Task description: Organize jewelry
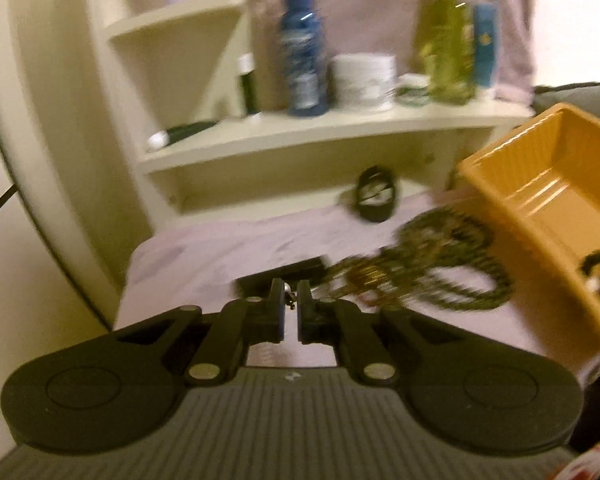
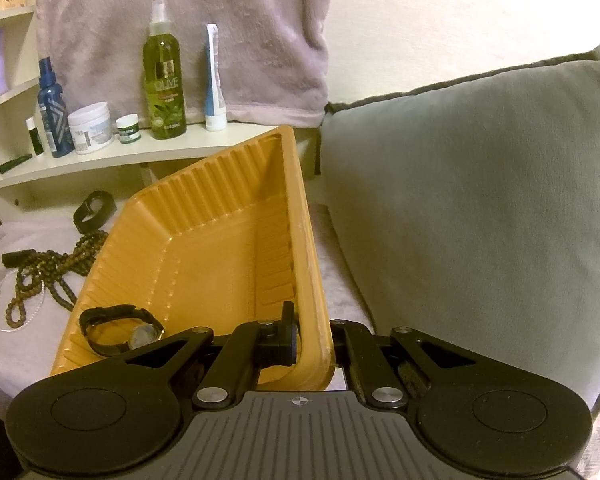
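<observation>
My left gripper (image 1: 290, 294) is shut, pinching a small silvery bit of a thin silver chain (image 2: 0, 308) just above the pale cloth. The picture is blurred. To its right lies a tangle of brown bead necklaces (image 1: 440, 264) (image 2: 48, 272). An orange ribbed tray (image 1: 540, 200) (image 2: 220, 240) is tilted up on one edge, and my right gripper (image 2: 314, 324) is shut on its near rim, one finger inside and one outside. A black wristwatch (image 2: 120, 330) (image 1: 598, 276) lies in the tray's low corner.
A black band (image 1: 374, 194) (image 2: 92, 210) and a black bar (image 2: 18, 258) lie on the cloth. A cream shelf (image 2: 112, 156) behind carries several bottles and jars. A pink towel (image 2: 220, 40) hangs above it. A grey cushion (image 2: 480, 200) fills the right side.
</observation>
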The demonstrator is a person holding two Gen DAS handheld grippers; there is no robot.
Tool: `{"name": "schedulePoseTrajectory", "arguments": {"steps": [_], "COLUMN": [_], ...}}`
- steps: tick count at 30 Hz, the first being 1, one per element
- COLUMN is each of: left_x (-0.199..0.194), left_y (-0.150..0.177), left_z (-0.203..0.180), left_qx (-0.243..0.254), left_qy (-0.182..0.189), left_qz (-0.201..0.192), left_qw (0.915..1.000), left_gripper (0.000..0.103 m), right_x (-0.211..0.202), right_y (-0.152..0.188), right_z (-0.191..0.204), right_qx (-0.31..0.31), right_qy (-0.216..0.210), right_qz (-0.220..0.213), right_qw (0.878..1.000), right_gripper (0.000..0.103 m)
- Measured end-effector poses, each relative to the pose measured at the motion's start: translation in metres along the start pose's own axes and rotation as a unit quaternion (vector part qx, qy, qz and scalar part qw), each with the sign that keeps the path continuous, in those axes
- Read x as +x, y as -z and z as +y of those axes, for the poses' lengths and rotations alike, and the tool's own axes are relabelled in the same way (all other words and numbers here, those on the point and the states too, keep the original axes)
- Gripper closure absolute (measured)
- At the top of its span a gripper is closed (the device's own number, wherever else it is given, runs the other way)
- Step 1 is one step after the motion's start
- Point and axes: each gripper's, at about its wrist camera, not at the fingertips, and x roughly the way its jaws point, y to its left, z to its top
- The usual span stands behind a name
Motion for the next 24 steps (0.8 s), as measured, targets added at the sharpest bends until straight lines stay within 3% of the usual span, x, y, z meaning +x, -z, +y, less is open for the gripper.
{"name": "schedulePoseTrajectory", "arguments": {"steps": [5,12,16,22,24], "left_x": [-0.020,-0.030,-0.028,-0.018,-0.016], "left_y": [-0.019,-0.032,-0.033,-0.033,-0.033], "left_z": [-0.042,-0.109,-0.136,-0.153,-0.153], "left_qx": [-0.003,0.012,0.027,0.039,0.036], "left_qy": [0.076,0.171,0.194,0.200,0.196], "left_qz": [-0.022,-0.030,-0.027,-0.019,-0.017], "left_qw": [0.9968,0.9847,0.9802,0.9788,0.9798], "left_gripper": [0.098,0.098,0.098,0.097,0.083], "right_x": [-0.001,-0.003,-0.003,-0.004,-0.004], "right_y": [0.001,0.001,0.001,0.002,0.003], "right_z": [-0.001,0.000,0.000,0.000,0.000], "right_qx": [0.002,0.004,0.005,0.008,0.009], "right_qy": [-0.002,-0.004,-0.006,-0.007,-0.008], "right_qz": [-0.002,-0.002,-0.004,-0.005,-0.005], "right_qw": [1.000,1.000,1.000,1.000,1.000], "right_gripper": [0.099,0.099,0.098,0.098,0.098]}}
